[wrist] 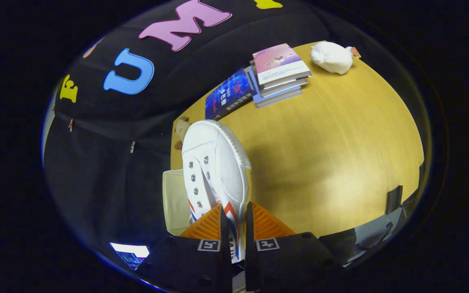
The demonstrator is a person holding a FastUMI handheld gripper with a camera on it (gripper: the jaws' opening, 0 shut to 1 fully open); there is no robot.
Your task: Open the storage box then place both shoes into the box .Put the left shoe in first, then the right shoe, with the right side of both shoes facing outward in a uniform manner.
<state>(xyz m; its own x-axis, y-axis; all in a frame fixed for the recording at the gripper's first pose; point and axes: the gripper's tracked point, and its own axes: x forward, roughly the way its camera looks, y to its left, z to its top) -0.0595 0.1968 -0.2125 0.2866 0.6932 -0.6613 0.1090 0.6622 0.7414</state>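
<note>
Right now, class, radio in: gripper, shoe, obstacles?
Gripper shut on white shoe, toe pointing away. Shoe lifted above cream box. Books far across table, clear.

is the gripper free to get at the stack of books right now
Probably not as it stands: the gripper is shut on the white shoe, held up off the table. The books lie well beyond it across bare tabletop, so the path is free once the shoe is set down.

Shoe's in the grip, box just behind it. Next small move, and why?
Probably carry the shoe left and lower it into the cream box. The hand-held gripper is shut on the shoe's heel end, toe pointing away, held above the table, with the box partly hidden behind it.
</note>
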